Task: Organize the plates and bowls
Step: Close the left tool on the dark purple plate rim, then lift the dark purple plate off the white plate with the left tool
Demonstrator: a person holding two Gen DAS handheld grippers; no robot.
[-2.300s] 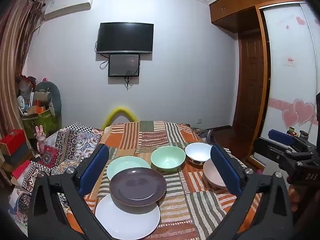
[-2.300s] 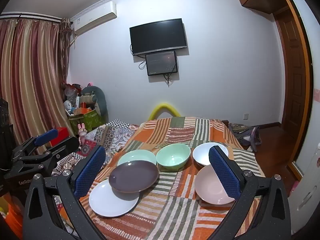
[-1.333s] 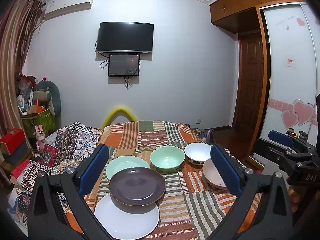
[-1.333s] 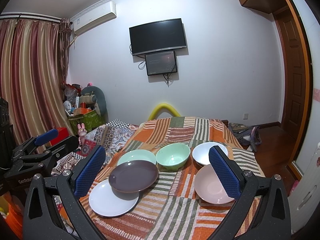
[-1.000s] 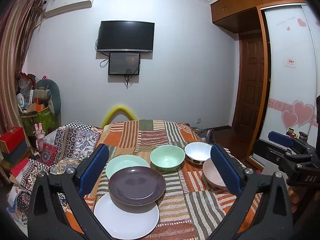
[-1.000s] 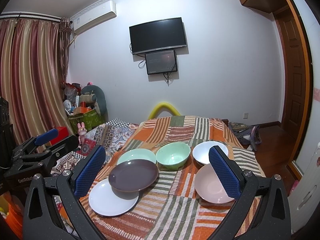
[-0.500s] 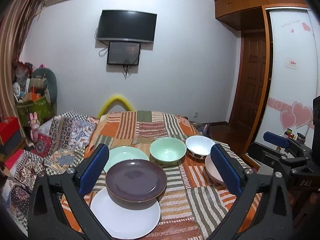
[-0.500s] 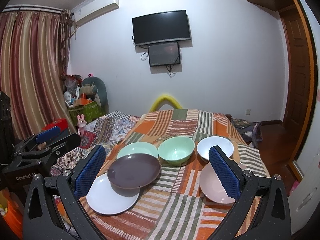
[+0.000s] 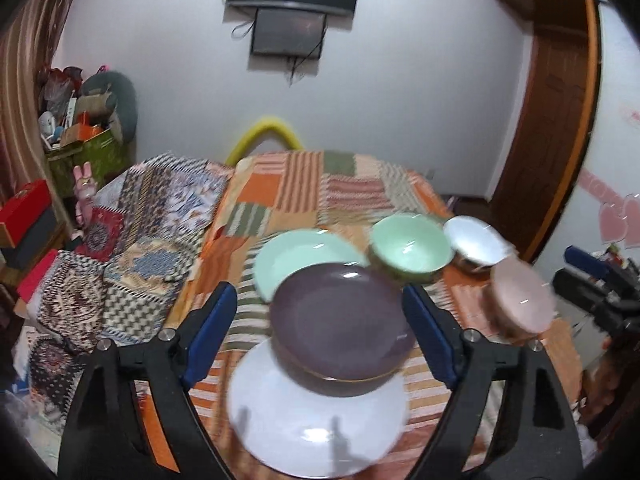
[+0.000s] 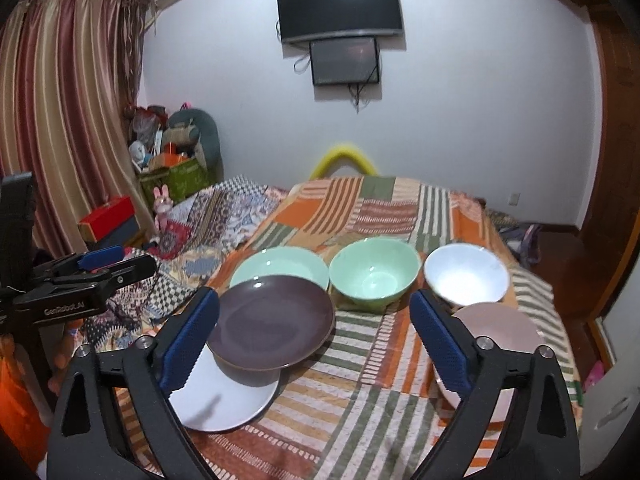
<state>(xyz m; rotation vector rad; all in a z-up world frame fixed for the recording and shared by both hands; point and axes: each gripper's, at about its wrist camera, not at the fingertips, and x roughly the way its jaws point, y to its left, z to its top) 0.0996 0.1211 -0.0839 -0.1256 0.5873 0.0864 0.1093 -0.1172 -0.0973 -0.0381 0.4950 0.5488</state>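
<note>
A dark purple plate [image 9: 340,326] [image 10: 272,320] rests partly on a white plate [image 9: 316,420] [image 10: 224,404] and overlaps a light green plate [image 9: 296,258] [image 10: 280,262]. A green bowl [image 9: 408,246] [image 10: 374,274], a white bowl [image 9: 474,240] [image 10: 466,274] and a pink bowl [image 9: 520,300] [image 10: 500,332] sit to the right on the striped cloth [image 10: 372,408]. My left gripper [image 9: 324,324] is open and empty above the purple plate. My right gripper [image 10: 316,340] is open and empty above the cloth between the purple plate and pink bowl.
The table's left side drops to a patterned quilt [image 9: 132,232] [image 10: 216,216]. A yellow chair back [image 10: 344,160] stands at the far end. Boxes and clutter [image 10: 168,160] line the left wall; a wooden door [image 9: 560,120] is at the right.
Both grippers have moved forward and tilted down toward the dishes, which now look larger. The left one now frames the purple plate. The dishes have not moved.
</note>
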